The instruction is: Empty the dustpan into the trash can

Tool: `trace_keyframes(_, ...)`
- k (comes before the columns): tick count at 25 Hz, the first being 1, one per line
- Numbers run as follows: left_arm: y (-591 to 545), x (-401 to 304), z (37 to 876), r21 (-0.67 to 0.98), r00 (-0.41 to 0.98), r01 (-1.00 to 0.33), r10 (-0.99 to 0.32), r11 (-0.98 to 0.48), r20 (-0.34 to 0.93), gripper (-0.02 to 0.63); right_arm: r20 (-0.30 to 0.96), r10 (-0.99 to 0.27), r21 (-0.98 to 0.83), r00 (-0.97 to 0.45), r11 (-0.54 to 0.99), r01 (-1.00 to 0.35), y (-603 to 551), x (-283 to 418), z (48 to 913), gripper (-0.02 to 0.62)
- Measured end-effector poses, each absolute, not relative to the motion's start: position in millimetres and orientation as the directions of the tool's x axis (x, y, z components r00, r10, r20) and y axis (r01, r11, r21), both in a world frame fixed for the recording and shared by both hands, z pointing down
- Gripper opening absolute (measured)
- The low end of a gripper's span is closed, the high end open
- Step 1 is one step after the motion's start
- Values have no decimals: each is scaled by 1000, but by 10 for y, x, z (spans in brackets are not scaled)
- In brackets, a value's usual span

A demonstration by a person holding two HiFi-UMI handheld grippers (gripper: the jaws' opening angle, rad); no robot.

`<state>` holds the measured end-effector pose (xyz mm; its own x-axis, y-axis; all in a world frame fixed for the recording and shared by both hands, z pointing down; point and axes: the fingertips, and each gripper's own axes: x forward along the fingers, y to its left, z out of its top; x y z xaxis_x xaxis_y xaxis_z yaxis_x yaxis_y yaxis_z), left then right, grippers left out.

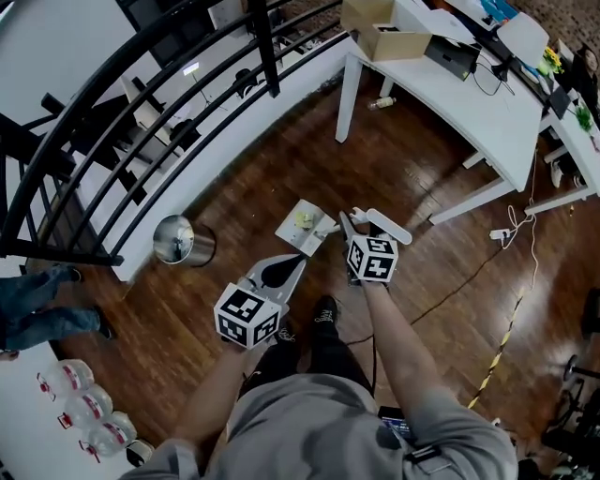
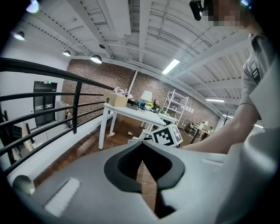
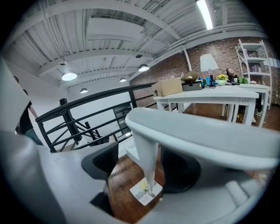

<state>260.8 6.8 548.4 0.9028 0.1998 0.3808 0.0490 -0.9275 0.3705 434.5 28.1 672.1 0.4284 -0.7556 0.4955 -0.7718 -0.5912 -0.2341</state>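
Observation:
A white dustpan with yellow scraps in it rests on the wood floor in front of me. Its long white handle rises to my right gripper. In the right gripper view the handle's stem stands between the wide-apart jaws of the right gripper, with a gap on each side, and the dustpan lies below. The silver round trash can stands to the left by the railing base. My left gripper hovers left of the pan, its jaws together with nothing in them.
A black railing curves along the far left. A white table with a cardboard box stands far right. Cables trail on the floor at right. Another person's legs and several water bottles are at the left.

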Motion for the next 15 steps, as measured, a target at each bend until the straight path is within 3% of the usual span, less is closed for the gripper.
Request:
trace_keyframes(3,17,2564,5535,378,905,20,178,-926,387,6,500,-746,-235,440,-605,-761,205,4410,6758,266)
trace_keyframes(5,-25,2521,5567,382,906,1,163,-924,392,6,505,-739,-233,446,-614,-754,182,4430,6763,206)
trace_keyframes(15,-161,2448,5499,382,919,-41,115,-923,377,6,446,-823,-123,353,-447,-886,5,4266,6193,199)
